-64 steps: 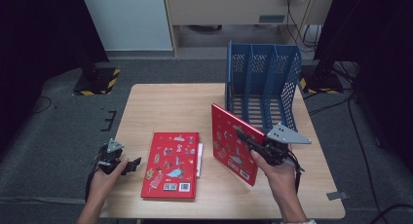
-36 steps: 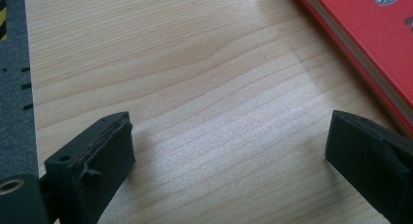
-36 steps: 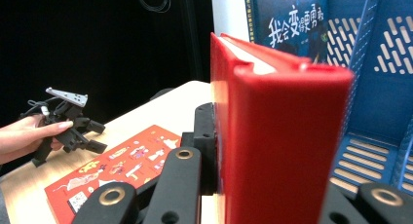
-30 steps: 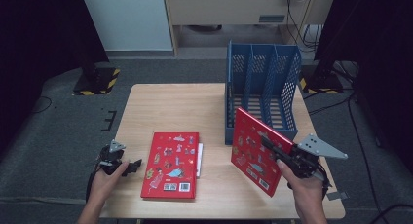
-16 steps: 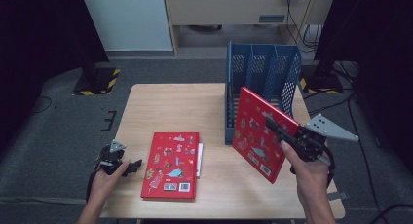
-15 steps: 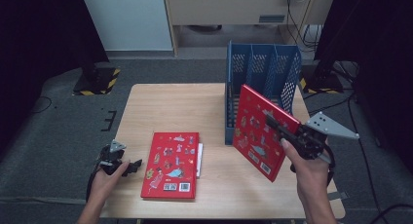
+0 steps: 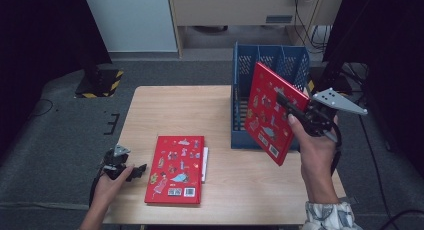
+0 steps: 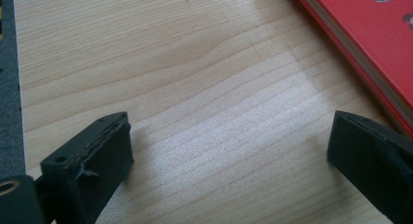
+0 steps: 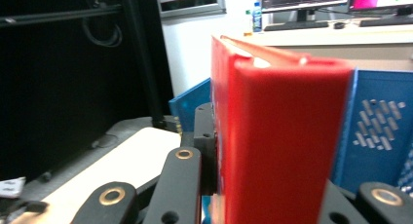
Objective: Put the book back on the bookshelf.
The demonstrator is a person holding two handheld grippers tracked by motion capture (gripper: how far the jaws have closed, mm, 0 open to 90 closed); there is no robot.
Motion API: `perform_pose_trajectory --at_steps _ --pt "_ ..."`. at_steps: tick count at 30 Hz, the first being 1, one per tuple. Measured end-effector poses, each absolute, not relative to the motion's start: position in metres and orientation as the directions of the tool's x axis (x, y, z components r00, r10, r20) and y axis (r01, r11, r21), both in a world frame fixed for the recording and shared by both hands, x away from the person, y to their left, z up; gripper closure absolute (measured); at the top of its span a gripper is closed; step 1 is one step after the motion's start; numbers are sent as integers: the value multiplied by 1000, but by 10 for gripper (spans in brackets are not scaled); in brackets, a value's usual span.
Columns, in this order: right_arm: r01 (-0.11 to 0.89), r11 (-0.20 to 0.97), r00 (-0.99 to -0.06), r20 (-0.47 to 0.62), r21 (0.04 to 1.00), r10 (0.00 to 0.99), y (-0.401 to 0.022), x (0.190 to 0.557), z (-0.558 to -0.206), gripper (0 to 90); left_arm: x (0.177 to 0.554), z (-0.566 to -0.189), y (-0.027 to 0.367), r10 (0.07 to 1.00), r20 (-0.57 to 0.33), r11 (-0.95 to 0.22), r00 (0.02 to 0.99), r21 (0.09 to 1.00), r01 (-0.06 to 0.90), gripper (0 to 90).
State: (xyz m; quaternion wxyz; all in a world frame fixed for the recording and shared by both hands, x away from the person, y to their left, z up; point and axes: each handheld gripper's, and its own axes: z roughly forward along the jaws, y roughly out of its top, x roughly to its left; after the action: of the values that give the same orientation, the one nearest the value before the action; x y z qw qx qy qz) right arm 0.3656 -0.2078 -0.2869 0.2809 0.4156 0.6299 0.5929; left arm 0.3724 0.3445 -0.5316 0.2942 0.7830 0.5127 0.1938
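Two red books: my right tongs grip one book, now lifted and tilted against the blue rack; left tongs rest wide beside the other book on the worktop.

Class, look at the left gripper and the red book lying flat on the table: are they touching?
Apart. In the left gripper view, bare wood separates the open fingers from the flat red book; the left gripper rests beside it.
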Motion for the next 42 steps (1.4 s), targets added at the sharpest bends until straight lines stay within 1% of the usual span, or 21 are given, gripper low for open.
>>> perform_pose_trajectory --at_steps 4,10,29,42 --pt "186 -18 -462 103 982 881 -205 376 -286 798 372 -532 345 916 4 -303 401 661 687 12" --pt "182 -8 -420 85 983 903 -203 389 -287 797 372 -532 344 916 2 -301 400 663 686 6" --pt "174 1 -352 62 985 934 -201 426 -283 797 368 -537 345 917 1 -287 398 696 659 0" --pt "165 13 -299 37 986 954 -198 450 -282 798 369 -537 344 916 4 -291 401 695 658 0"
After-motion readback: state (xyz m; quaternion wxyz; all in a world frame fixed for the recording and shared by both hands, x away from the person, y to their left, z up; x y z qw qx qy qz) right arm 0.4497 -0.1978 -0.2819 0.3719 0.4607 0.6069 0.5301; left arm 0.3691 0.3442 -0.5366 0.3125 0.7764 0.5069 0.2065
